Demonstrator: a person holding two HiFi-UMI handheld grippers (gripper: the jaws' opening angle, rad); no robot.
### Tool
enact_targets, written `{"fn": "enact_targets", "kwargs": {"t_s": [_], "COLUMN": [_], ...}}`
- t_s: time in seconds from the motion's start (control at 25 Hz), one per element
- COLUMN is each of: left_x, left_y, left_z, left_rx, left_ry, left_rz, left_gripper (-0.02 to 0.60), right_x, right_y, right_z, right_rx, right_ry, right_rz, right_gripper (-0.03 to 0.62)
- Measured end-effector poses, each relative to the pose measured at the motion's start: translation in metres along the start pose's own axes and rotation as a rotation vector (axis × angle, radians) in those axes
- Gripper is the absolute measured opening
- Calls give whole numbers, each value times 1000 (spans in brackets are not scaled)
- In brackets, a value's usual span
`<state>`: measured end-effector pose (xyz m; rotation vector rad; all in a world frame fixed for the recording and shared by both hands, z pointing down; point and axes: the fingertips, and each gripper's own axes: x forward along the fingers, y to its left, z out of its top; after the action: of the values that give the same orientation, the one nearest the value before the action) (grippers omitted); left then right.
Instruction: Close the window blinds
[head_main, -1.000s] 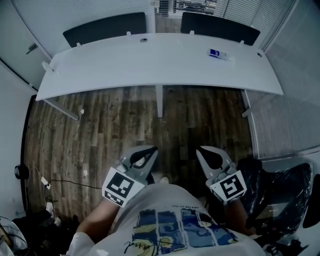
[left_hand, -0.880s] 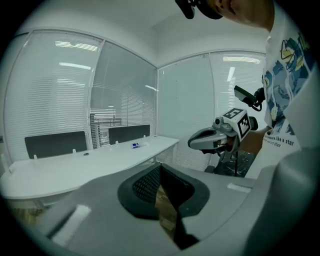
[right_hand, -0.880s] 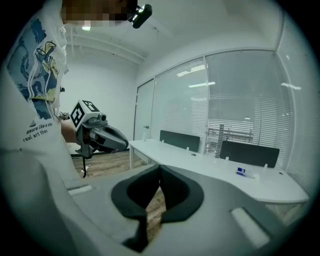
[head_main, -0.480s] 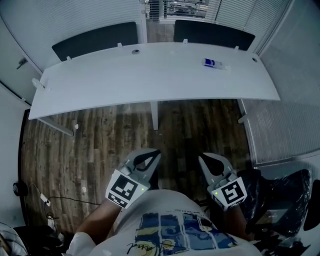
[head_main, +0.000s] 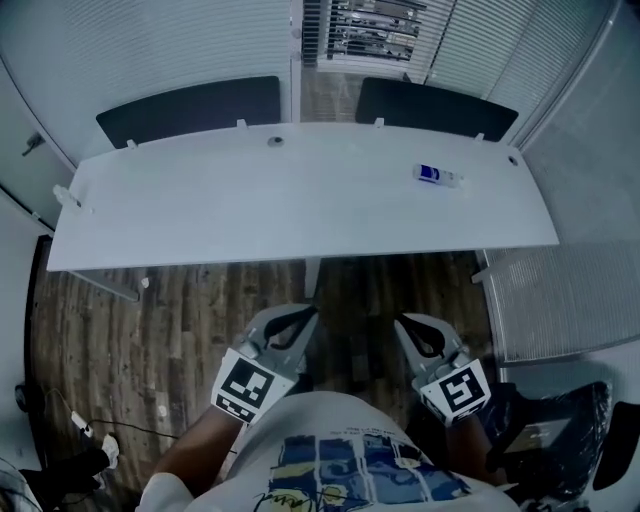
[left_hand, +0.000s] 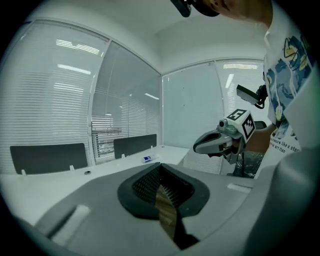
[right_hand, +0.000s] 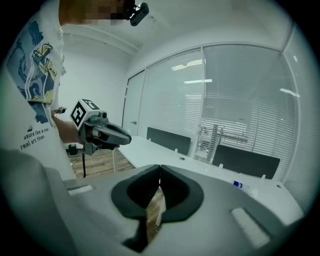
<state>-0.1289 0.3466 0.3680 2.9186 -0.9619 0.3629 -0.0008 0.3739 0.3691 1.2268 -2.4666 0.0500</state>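
Down in front of me, my left claw (head_main: 298, 318) and right claw (head_main: 408, 326) sit side by side over the wooden floor (head_main: 180, 300), both clenched on nothing. Just ahead of them lies the white table (head_main: 300, 205), with a small blue-and-white bottle (head_main: 438, 175) ahead of the right claw. Beyond the table hang the window blinds (head_main: 375, 30), their middle slats open.

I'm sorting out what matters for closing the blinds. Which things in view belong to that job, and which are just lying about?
Belongs to the job: blinds with open slats; left gripper and right gripper, both shut and empty.

Lying about: white desk; small bottle on it; dark panels; plastic-wrapped chair.
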Motion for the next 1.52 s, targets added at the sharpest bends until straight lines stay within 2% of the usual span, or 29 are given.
{"fn": "enact_targets", "kwargs": {"t_s": [0.2, 0.36, 0.76, 1.0, 1.28, 1.52], "left_x": [2, 13, 67, 123, 199, 254], "left_y": [61, 96, 155, 198, 261, 307], "left_z": [-13, -15, 0, 5, 29, 41], "left_rx": [-18, 11, 41, 52, 69, 95], "left_ry": [20, 25, -3, 12, 53, 73], "left_rz": [52, 56, 65, 111, 196, 233], "left_gripper": [5, 5, 6, 32, 49, 49], "right_x": [61, 95, 141, 176, 223, 261], "right_y": [-9, -25, -75, -125, -215, -257], "right_z": [19, 31, 34, 30, 47, 52], "right_rx": [-25, -29, -29, -27, -31, -16], "right_ry": [3, -5, 6, -16, -22, -25], "right_rz": [43, 32, 2, 22, 54, 100], "right_gripper": [3, 3, 3, 3, 3, 3]}}
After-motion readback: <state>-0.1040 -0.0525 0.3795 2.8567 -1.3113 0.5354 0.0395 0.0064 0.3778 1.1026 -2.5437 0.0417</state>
